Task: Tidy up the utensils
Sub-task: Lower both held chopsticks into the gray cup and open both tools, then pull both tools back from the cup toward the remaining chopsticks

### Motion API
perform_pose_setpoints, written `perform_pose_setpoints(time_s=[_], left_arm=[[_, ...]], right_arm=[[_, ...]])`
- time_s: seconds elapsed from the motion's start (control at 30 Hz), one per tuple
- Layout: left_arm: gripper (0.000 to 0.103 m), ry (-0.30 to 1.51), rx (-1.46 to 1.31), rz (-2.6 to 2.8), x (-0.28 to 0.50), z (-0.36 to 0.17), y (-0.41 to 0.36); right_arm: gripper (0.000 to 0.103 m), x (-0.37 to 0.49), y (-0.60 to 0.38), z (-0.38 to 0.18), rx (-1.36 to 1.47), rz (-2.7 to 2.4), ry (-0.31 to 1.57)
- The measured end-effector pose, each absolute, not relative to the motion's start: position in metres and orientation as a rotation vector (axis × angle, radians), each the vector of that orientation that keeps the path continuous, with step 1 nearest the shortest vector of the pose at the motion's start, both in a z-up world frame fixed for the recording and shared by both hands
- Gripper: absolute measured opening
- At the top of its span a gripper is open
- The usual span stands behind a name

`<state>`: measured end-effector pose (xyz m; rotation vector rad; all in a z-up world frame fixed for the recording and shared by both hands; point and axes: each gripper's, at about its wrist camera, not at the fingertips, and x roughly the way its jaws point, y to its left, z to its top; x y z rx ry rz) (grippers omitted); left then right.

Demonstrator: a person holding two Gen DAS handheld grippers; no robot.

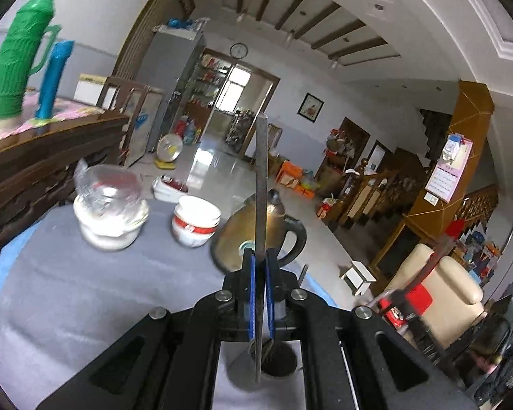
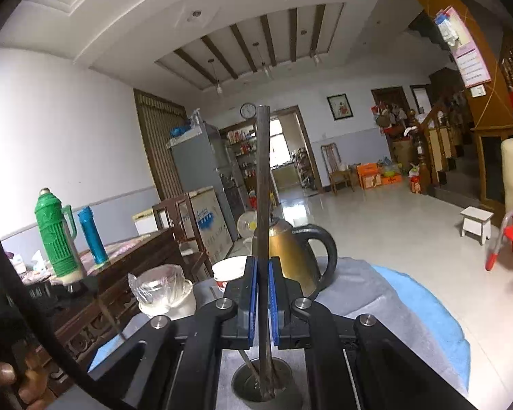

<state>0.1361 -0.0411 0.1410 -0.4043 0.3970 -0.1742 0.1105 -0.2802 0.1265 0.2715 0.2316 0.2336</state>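
My left gripper is shut on a flat metal utensil held upright; its lower end reaches into a round metal holder on the table below the fingers. My right gripper is shut on a dark metal utensil handle, also upright, with its lower end inside the same kind of metal holder, where another thin utensil leans.
A gold kettle with a black handle, a white-and-red bowl and a plastic-covered white bowl stand on the grey tablecloth. A wooden sideboard with green and blue flasks lies left.
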Motion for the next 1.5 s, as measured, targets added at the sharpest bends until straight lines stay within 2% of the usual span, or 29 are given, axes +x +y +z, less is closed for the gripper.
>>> perform_pose_setpoints(time_s=[0.3,0.57,1.03,1.07,1.13,1.2,1.27,1.4,1.5], left_arm=[[0.006,0.487,-0.341,-0.187,0.189,0.104,-0.086],[0.006,0.589,-0.322,-0.196,0.207,0.068,-0.094],[0.007,0.691,-0.325,-0.208,0.200,0.057,-0.085],[0.008,0.695,-0.330,-0.208,0.199,0.057,-0.083],[0.018,0.706,-0.344,-0.209,0.192,0.060,-0.076],[0.035,0.689,-0.362,-0.209,0.182,0.065,-0.065],[0.046,0.675,-0.371,-0.195,0.174,0.068,-0.057],[0.049,0.652,-0.388,-0.184,0.150,0.074,-0.037],[0.061,0.639,-0.389,-0.146,0.128,0.073,-0.017]], right_arm=[[0.007,0.162,-0.273,0.088,0.232,0.269,0.356],[0.007,0.181,-0.275,0.058,0.210,0.298,0.459],[0.009,0.188,-0.268,0.039,0.216,0.301,0.575],[0.009,0.188,-0.267,0.040,0.212,0.294,0.582],[0.009,0.187,-0.266,0.042,0.200,0.267,0.594],[0.009,0.183,-0.269,0.045,0.201,0.242,0.591],[0.009,0.176,-0.274,0.048,0.210,0.216,0.582],[0.010,0.162,-0.283,0.057,0.237,0.185,0.564],[0.012,0.145,-0.286,0.062,0.244,0.185,0.547]])
